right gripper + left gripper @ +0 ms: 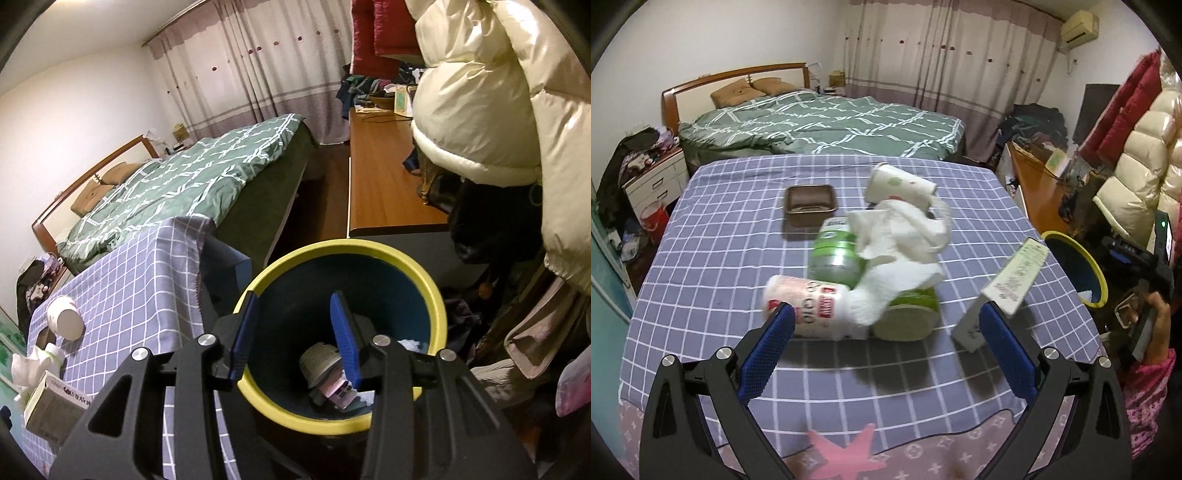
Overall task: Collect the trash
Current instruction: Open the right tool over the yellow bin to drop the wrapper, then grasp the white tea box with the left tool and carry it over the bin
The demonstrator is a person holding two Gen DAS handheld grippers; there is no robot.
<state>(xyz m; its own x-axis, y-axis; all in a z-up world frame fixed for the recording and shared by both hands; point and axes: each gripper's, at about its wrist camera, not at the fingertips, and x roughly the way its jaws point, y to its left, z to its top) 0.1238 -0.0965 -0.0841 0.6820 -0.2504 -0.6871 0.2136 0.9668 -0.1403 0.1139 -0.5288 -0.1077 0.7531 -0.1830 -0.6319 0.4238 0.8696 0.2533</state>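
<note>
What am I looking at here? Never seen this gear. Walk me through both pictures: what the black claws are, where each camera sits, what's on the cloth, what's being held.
There is no robot. A person holds a two-finger claw in each hand, and a fisheye camera on each claw looks forward along its fingers.

The left camera shows the left gripper open over a table with a checked cloth. On it lie a paper cup on its side, a brown tray, a green bottle, crumpled tissue, a white bottle, a green container and a cardboard box.

The right camera shows the right gripper over a yellow-rimmed bin beside the table. Its fingers stand apart with nothing between them. Some trash already lies in the bin.

Neither claw holds anything.
</note>
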